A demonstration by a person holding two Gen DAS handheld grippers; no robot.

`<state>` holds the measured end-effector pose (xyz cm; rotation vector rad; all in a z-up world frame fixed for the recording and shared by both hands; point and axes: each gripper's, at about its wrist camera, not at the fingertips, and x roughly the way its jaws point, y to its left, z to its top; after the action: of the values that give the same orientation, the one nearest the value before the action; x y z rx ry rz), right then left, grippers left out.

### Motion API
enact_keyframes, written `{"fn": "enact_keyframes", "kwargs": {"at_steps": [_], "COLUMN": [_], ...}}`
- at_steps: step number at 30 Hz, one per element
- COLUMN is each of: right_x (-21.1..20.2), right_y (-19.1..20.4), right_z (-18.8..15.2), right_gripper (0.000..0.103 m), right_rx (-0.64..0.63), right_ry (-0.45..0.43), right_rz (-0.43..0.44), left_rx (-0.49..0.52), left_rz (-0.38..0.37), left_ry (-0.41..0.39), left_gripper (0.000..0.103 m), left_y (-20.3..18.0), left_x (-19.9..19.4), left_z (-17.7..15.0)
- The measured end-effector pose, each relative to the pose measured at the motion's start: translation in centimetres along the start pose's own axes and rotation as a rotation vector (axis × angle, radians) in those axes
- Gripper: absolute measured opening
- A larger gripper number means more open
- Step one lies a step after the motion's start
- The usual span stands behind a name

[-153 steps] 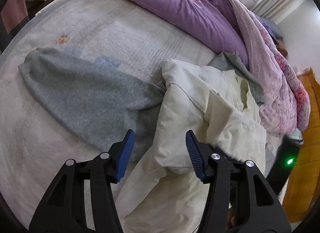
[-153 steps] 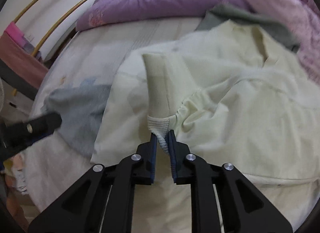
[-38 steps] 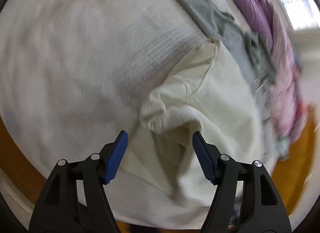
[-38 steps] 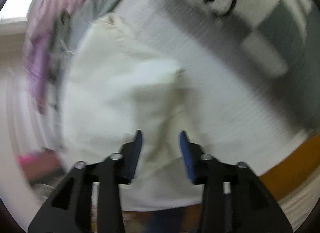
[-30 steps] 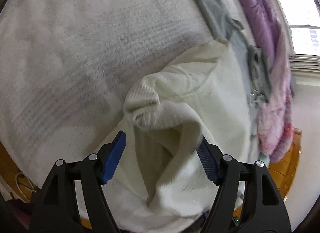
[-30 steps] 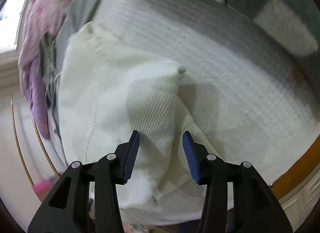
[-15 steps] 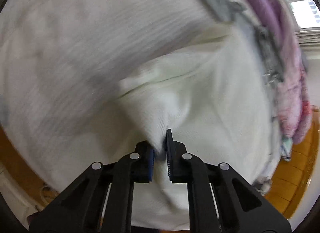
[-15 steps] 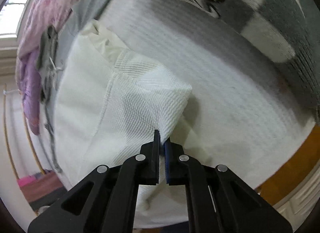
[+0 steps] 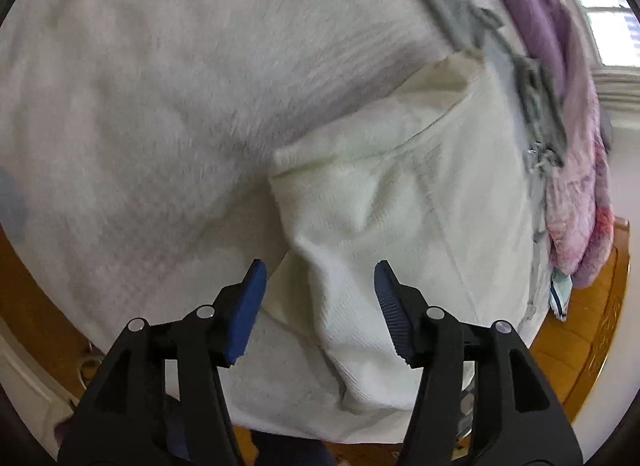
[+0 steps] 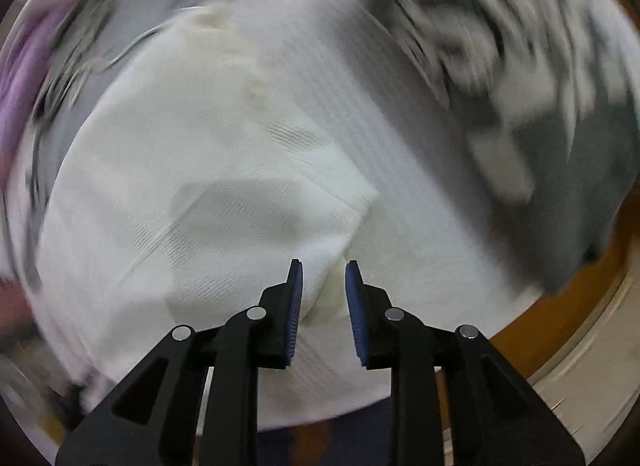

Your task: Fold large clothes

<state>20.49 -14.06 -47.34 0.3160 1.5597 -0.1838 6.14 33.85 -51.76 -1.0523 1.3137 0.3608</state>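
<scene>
A cream-white knit garment lies folded on the white bedspread near the bed's front edge. My left gripper is open, its blue pads on either side of a raised fold of the garment without gripping it. In the right wrist view the same garment fills the left and middle. My right gripper is open by a narrow gap, with a corner fold of the cloth lying between the pads. That view is motion blurred.
A purple and pink quilt and a grey garment lie along the far side of the bed. A grey and white patterned blanket lies to the right. The wooden floor shows past the bed edge.
Both grippers were shut on the garment's folds half a second ago and have since opened. The cloth has dropped onto the bed. The right wrist camera is swinging.
</scene>
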Motion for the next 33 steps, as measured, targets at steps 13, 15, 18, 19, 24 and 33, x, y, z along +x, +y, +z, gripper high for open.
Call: {"fn": "enact_keyframes", "kwargs": {"at_steps": [13,15,18,19,24,33], "right_x": [0.4,1.6,4.8,5.4,8.9,9.7], "right_y": [10.9,9.5,8.0,7.5,8.0,8.5], "right_z": [10.6,12.5,15.1,15.4,18.4,20.3], "right_gripper": [0.006,0.006,0.006,0.003,0.000,0.000], "right_rx": [-0.044,0.012,0.046,0.043,-0.012,-0.026], "right_ry": [-0.148,-0.129,-0.029,-0.021,0.027,0.026], "right_rz": [0.124,0.097,0.131,0.118,0.110,0.138], "left_rx": [0.324,0.367,0.377,0.375,0.396,0.362], "left_rz": [-0.082,-0.025,0.077,0.093,0.142,0.167], "left_ry": [-0.065,-0.042,-0.005,0.007,0.028,0.041], "left_gripper": [0.057,0.057,0.057,0.057,0.057,0.058], "left_y": [-14.5,-16.9,-17.9,-18.0,-18.3,-19.4], "left_x": [0.8,3.5,7.4,8.6,10.7,12.0], "left_z": [6.6,8.4,10.8,11.0,12.7,14.1]}}
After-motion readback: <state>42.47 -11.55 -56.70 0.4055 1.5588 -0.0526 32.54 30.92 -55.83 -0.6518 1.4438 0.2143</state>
